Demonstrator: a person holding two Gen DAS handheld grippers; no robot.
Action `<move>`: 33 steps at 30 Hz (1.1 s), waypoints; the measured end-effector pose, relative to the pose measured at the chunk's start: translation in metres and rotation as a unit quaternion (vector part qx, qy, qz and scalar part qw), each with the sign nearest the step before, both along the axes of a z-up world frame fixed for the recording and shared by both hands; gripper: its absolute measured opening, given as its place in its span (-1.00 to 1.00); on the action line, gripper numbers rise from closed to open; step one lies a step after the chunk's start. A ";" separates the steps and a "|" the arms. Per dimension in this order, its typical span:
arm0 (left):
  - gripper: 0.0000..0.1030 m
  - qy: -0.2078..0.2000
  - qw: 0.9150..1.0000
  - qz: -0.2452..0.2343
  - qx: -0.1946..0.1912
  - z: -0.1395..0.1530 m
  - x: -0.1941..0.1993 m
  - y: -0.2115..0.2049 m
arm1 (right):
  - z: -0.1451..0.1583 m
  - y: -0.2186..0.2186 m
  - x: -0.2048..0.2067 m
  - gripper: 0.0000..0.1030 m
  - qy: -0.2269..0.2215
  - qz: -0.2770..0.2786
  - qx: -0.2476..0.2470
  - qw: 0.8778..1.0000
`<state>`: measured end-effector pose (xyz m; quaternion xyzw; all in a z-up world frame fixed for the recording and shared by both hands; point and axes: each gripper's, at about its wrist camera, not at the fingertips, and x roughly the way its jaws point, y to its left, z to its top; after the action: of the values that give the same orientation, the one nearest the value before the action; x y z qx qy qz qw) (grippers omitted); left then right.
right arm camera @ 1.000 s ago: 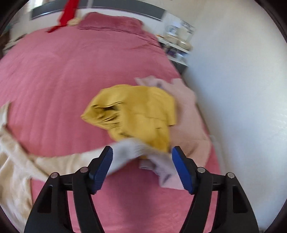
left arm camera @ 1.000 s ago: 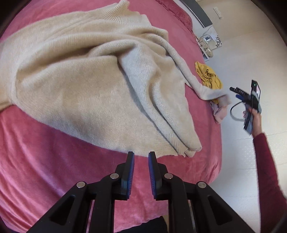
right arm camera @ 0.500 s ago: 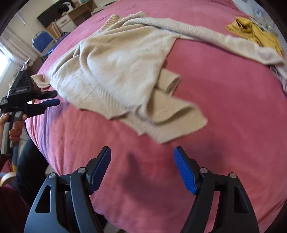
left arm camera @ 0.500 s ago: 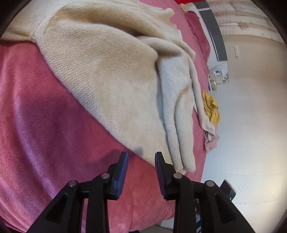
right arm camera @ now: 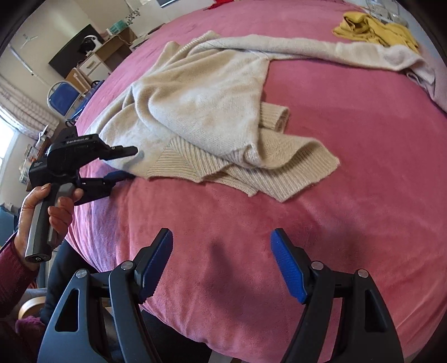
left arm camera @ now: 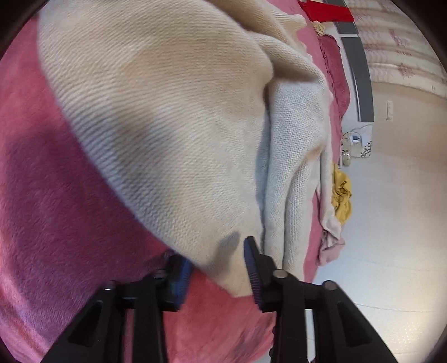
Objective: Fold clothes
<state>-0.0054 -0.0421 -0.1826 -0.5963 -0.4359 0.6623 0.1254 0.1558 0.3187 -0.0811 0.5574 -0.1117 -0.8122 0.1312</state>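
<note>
A cream knit sweater (right arm camera: 212, 117) lies crumpled on the pink bedspread (right arm camera: 349, 156), its ribbed hem nearest the right gripper's camera and one long sleeve stretched away toward the far right edge of the bed, ending against a yellow garment (right arm camera: 374, 26) and a pale pink one (left arm camera: 331, 250). The left gripper (left arm camera: 218, 261) has just been closing, and its jaws straddle the hem corner with knit between them. The right gripper (right arm camera: 222, 264) hovers over bare bedspread near the hem, jaws wide and empty.
</note>
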 end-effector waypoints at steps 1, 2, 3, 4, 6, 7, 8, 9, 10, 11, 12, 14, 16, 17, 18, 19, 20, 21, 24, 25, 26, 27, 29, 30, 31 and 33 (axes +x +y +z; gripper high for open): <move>-0.94 0.009 1.000 -0.013 -0.009 0.005 -0.001 0.005 | -0.003 -0.001 0.001 0.47 -0.003 -0.003 0.004 1.000; -0.94 0.019 0.999 -0.024 -0.015 0.010 -0.001 0.008 | -0.005 -0.001 0.002 0.46 -0.006 -0.005 0.009 1.000; -0.95 0.033 0.999 -0.030 -0.017 0.016 0.001 0.008 | -0.008 -0.002 0.003 0.46 -0.008 -0.008 0.013 1.000; -0.96 0.049 0.998 -0.036 -0.017 0.025 0.003 0.006 | -0.011 -0.003 0.004 0.47 -0.009 -0.011 0.019 1.000; -0.96 0.080 0.995 -0.049 -0.019 0.045 0.010 -0.001 | -0.015 -0.002 0.007 0.47 -0.014 -0.018 0.023 0.999; -0.96 0.091 0.994 -0.053 -0.013 0.055 0.015 -0.007 | -0.016 -0.002 0.009 0.47 -0.017 -0.021 0.025 0.999; -0.96 0.101 0.993 -0.058 -0.004 0.065 0.021 -0.014 | -0.017 -0.001 0.011 0.47 -0.017 -0.026 0.023 0.999; -0.96 0.110 0.992 -0.063 0.002 0.075 0.030 -0.021 | -0.017 0.000 0.012 0.47 -0.018 -0.031 0.022 0.999; -0.96 0.117 0.991 -0.070 0.006 0.085 0.037 -0.030 | -0.018 0.002 0.014 0.47 -0.018 -0.036 0.020 0.999; -0.96 0.122 0.990 -0.076 0.010 0.095 0.044 -0.041 | -0.017 0.002 0.015 0.47 -0.018 -0.040 0.017 0.999; -0.96 0.126 0.988 -0.083 0.014 0.104 0.051 -0.052 | -0.016 0.003 0.016 0.47 -0.018 -0.044 0.014 0.999; -0.96 0.126 0.987 -0.098 0.020 0.120 0.065 -0.070 | -0.013 0.004 0.020 0.47 -0.017 -0.052 0.004 0.998; -0.95 0.113 0.988 -0.103 0.004 0.124 0.079 -0.094 | -0.011 0.001 0.022 0.47 -0.017 -0.057 -0.007 0.998; -0.95 0.104 0.989 -0.103 -0.008 0.124 0.086 -0.107 | -0.011 -0.001 0.023 0.47 -0.019 -0.059 -0.016 0.998; -0.95 0.096 0.990 -0.103 -0.020 0.124 0.092 -0.121 | -0.013 -0.004 0.023 0.47 -0.022 -0.064 -0.024 0.997; -0.95 0.086 0.991 -0.100 -0.033 0.121 0.097 -0.134 | -0.014 -0.006 0.023 0.47 -0.026 -0.070 -0.033 0.997; -0.95 0.074 0.992 -0.094 -0.046 0.112 0.099 -0.147 | -0.016 -0.009 0.023 0.47 -0.029 -0.075 -0.042 0.996; -0.94 0.061 0.992 -0.088 -0.059 0.104 0.101 -0.160 | -0.018 -0.008 0.022 0.47 -0.030 -0.087 -0.054 0.994; -0.94 0.032 0.995 -0.078 -0.053 0.070 0.096 -0.180 | -0.029 -0.002 0.010 0.57 -0.042 -0.121 -0.111 0.986; -0.94 0.024 0.995 -0.075 -0.053 0.062 0.094 -0.181 | -0.032 0.005 0.005 0.58 -0.043 -0.131 -0.139 0.981; -0.94 0.018 0.996 -0.070 -0.052 0.055 0.092 -0.182 | -0.035 0.007 -0.002 0.61 -0.048 -0.136 -0.144 0.979; -0.94 0.015 0.997 -0.062 -0.047 0.052 0.090 -0.182 | -0.038 0.010 -0.009 0.63 -0.052 -0.141 -0.149 0.977; -0.88 0.022 0.997 -0.058 -0.047 0.053 0.090 -0.177 | -0.044 0.015 -0.023 0.63 -0.067 -0.149 -0.142 0.976; -0.80 0.030 0.997 -0.060 -0.049 0.056 0.091 -0.174 | -0.046 0.016 -0.028 0.63 -0.072 -0.147 -0.139 0.977; -0.69 0.039 0.996 -0.061 -0.054 0.060 0.095 -0.174 | -0.049 0.018 -0.033 0.63 -0.078 -0.149 -0.135 0.976; -0.61 0.049 0.994 -0.065 -0.070 0.066 0.103 -0.174 | -0.054 0.022 -0.041 0.63 -0.087 -0.147 -0.143 0.975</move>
<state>0.0974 -0.2164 -0.1170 -0.5972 -0.3421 0.7104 0.1473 0.1145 0.3404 -0.1347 0.5788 -0.3187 -0.7465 0.0783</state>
